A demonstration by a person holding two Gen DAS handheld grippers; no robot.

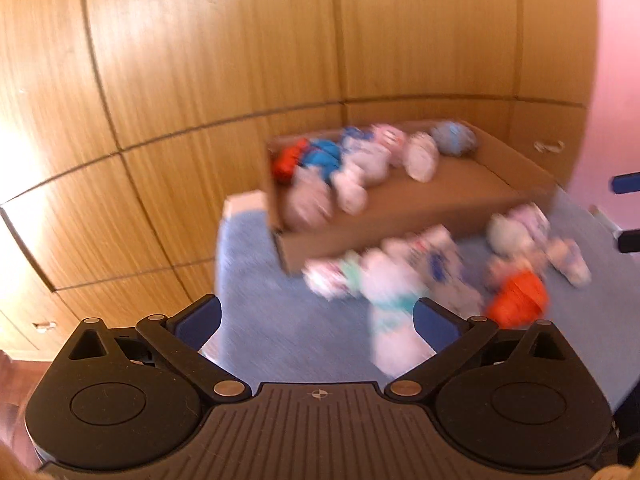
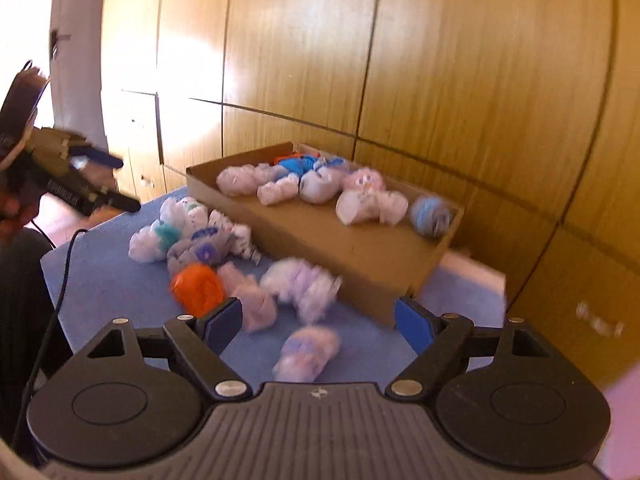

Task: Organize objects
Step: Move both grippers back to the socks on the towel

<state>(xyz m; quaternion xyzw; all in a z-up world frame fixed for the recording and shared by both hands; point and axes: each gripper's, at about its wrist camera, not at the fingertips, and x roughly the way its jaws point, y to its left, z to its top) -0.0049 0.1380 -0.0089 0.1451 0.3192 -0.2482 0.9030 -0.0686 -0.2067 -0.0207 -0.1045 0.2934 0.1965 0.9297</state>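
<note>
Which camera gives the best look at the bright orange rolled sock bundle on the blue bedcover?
The right wrist view: the bright orange rolled sock bundle shows nearly whole, fairly sharp, just beyond the right gripper. In the left wrist view it is motion-blurred, its near edge cut off by the left gripper.

This is looking like a bedroom in a home. A tall wardrobe of glossy golden-brown wood panels [image 2: 460,80] is filling the background, a pink-painted wall [image 1: 616,80] is showing beside it, and rolled-up pairs of small socks [image 2: 304,188] are lying in a shallow brown cardboard box [image 2: 360,256] sitting on a bed covered in blue fabric [image 2: 104,280].
</note>
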